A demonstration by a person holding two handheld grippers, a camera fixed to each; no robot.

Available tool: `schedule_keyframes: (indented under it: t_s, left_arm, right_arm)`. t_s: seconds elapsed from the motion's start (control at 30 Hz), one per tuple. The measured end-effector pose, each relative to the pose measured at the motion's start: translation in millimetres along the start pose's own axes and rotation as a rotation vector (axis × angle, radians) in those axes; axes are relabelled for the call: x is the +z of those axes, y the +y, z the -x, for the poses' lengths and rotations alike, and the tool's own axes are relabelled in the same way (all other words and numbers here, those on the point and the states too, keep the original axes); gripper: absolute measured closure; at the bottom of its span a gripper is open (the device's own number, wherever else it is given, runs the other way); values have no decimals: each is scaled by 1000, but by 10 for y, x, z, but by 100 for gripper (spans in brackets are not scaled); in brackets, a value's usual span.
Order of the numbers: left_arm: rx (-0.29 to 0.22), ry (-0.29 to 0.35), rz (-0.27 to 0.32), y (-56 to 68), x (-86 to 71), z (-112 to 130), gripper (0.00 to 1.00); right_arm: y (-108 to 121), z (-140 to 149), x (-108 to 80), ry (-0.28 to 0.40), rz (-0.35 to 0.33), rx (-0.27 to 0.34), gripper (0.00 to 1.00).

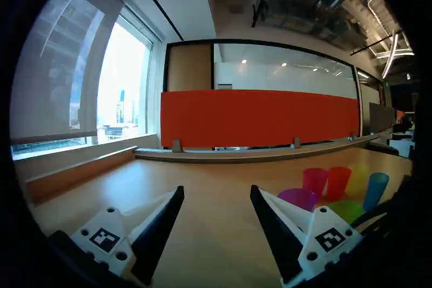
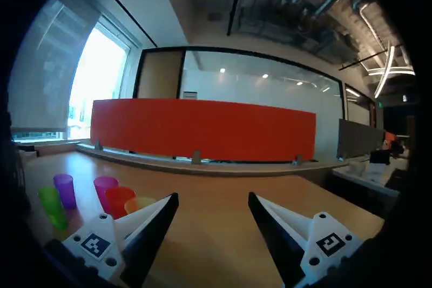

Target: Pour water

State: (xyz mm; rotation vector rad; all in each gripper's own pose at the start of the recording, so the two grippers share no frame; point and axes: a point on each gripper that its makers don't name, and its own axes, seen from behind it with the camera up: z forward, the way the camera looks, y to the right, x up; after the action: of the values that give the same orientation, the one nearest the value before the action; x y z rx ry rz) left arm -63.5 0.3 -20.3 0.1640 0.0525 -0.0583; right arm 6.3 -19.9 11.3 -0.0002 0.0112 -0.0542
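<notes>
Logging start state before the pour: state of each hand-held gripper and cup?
left hand-held gripper: open, empty
right hand-held gripper: open, empty
purple cup: upright
pink cup: upright
red cup: upright
yellow cup: upright
blue cup: upright
green cup: upright
Contents: cannot tell.

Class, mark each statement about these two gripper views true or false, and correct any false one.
1. The left gripper and the right gripper are both open and hold nothing. True.
2. The left gripper grips the blue cup. False: the blue cup stands free on the desk, off to the right of the fingers.
3. In the left gripper view, a red cup stands between a pink cup and a yellow cup. True.
4. The partition panel behind the desk is green. False: it is orange-red.
5. A bright window lies to the left in the left gripper view. True.
</notes>
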Motion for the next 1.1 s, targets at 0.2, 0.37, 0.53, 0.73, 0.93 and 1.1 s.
schedule_keyframes:
  t_s: [0.2, 0.37, 0.53, 0.73, 0.93, 1.1]
  left_arm:
    - [0, 0, 0, 1, 0, -1, 9]
    - [0, 0, 0, 1, 0, -4, 9]
    - [0, 0, 0, 3, 2, -4, 9]
    - [0, 0, 0, 1, -1, -4, 9]
    - [0, 0, 0, -1, -6, -2, 9]
    - [0, 0, 0, 1, -5, -1, 9]
  right_arm:
    - [100, 100, -28, -9, 13, 28, 0]
    - [114, 145, -31, -3, 7, 44, 0]
    - [134, 132, -46, 0, 3, 57, 0]
    - [157, 136, -47, 1, -5, 63, 0]
    - [153, 136, -52, 3, -9, 64, 0]
    - [161, 144, -64, 3, -9, 64, 0]
